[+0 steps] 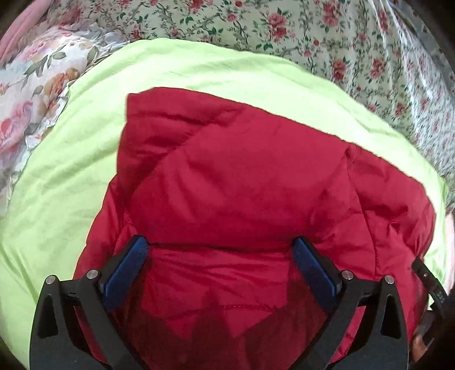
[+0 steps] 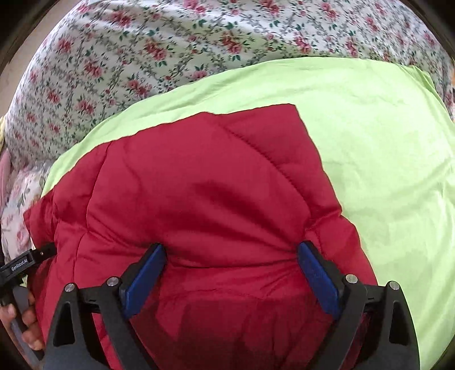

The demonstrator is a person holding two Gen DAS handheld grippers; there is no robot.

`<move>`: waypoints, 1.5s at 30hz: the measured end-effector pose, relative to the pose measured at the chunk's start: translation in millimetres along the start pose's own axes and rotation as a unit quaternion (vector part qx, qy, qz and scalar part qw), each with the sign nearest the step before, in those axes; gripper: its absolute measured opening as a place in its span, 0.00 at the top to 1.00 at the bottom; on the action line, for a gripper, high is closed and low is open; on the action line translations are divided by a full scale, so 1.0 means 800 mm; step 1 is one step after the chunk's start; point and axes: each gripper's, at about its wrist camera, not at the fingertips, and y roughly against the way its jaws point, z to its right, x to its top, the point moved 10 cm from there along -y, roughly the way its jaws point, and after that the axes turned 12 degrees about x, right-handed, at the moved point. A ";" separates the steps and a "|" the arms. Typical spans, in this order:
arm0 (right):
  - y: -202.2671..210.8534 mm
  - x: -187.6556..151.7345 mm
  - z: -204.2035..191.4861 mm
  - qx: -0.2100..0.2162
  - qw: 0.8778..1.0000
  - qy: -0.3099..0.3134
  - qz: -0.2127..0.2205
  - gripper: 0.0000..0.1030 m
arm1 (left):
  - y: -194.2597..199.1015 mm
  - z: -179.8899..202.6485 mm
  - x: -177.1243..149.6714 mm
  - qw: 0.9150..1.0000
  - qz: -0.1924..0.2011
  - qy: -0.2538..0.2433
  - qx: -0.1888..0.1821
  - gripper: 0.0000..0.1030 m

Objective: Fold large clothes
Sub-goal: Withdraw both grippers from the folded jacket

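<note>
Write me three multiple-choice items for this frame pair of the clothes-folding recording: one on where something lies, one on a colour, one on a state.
1. What does the red quilted jacket lie on?
A. a bare wooden floor
B. a lime-green sheet
C. a blue towel

2. What colour are the pads on the gripper fingers?
A. blue
B. white
C. orange

3. How do the jaws of the right gripper stand?
A. spread wide, jacket fabric bulging between them
B. shut tight on a sleeve
C. clamped on the flowered bedspread

Answers:
1. B, since the lime-green sheet shows all round the jacket, itself spread over the flowered bedspread.
2. A, since both wrist views show blue pads on black fingers.
3. A, since the two pads stand far apart with red fabric between them, not pinched.
</note>
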 end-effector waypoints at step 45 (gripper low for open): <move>0.198 -0.266 -0.095 0.060 0.985 0.159 -0.042 0.06 | 0.184 -0.052 -0.262 0.989 0.076 -0.117 0.047 0.03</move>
